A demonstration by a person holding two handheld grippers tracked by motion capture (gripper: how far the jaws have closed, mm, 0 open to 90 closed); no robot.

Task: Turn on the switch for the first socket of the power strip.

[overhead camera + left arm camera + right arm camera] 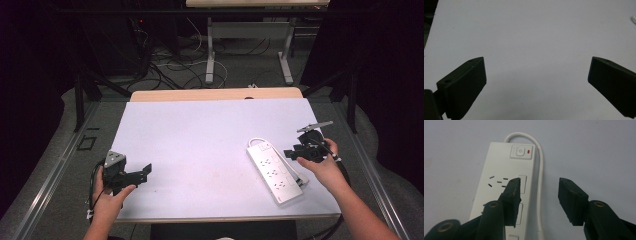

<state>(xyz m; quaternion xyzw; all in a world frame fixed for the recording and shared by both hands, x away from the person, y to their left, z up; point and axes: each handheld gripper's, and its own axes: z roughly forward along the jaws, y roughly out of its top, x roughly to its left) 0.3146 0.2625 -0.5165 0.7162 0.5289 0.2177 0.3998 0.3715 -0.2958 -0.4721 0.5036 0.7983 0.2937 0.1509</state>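
A white power strip [274, 170] lies at an angle on the right part of the white table top [200, 140], its cable looped around the far end. In the right gripper view the power strip [499, 182] shows a switch with a red mark and several sockets, and its cable [540, 182] runs down between the jaws. My right gripper [289, 153] hovers open just right of the strip's far end, held by a hand. My right gripper [539, 195] has its left jaw over the strip. My left gripper [148, 171] stands open near the table's front left, over bare surface [536, 50].
A wooden strip [215, 94] edges the table's far side. Beyond it on the floor lie tangled cables [175, 70] and the legs of another table [210, 60]. Grey carpet and metal rails flank the table on both sides.
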